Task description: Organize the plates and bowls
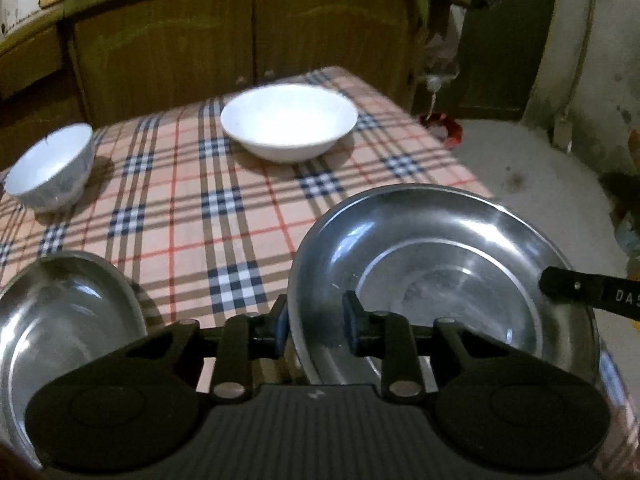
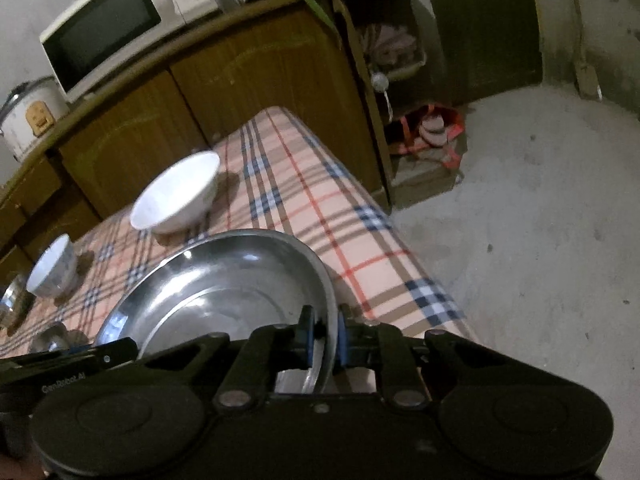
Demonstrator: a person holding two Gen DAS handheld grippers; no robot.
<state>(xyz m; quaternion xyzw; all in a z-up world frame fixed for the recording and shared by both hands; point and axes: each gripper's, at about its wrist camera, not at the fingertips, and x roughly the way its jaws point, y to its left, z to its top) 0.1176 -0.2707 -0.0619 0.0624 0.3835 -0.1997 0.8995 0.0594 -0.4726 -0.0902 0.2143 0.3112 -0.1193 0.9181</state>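
Pinching the near rim of the steel plate (image 1: 440,264), the left gripper (image 1: 316,326) has one pad inside the dish and one outside; the right gripper (image 2: 324,338) is clamped on the same plate's rim at its 3 o'clock edge. The plate sits at the tablecloth's (image 1: 192,216) near right corner. A second steel dish (image 1: 60,316) lies at 9 o'clock, a wide white bowl (image 1: 288,120) at 12, a small white bowl (image 1: 50,168) at 10. Recommendation: lift both sides together, level, so the slick rim does not slip.
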